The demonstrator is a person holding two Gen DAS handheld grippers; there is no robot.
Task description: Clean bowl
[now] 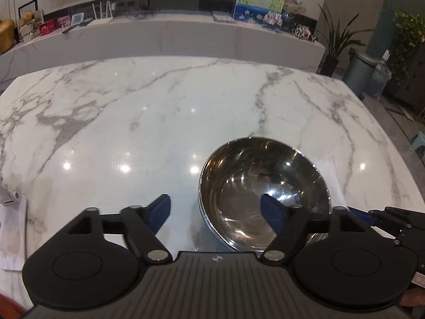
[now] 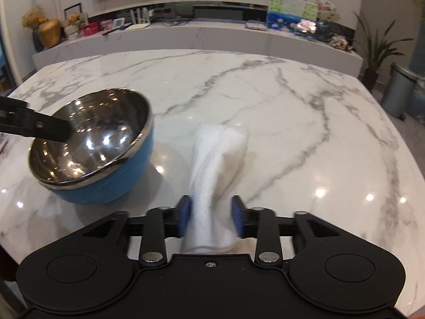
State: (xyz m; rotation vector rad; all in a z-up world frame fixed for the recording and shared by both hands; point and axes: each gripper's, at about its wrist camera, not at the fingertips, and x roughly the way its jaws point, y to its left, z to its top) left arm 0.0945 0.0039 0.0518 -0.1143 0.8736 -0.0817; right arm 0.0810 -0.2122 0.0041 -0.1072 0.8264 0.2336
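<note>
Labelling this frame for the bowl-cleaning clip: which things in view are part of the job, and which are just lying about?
Job:
- bowl, steel inside, blue outside
- white cloth, between the right gripper pads
- left gripper, open, one finger over the bowl rim

Lying about:
- paper at the table edge
- bin
- gold vase
- plant

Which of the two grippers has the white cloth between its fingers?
The right gripper: the white cloth sits between its blue pads. The left gripper stands open with no cloth, one finger over the bowl.
</note>
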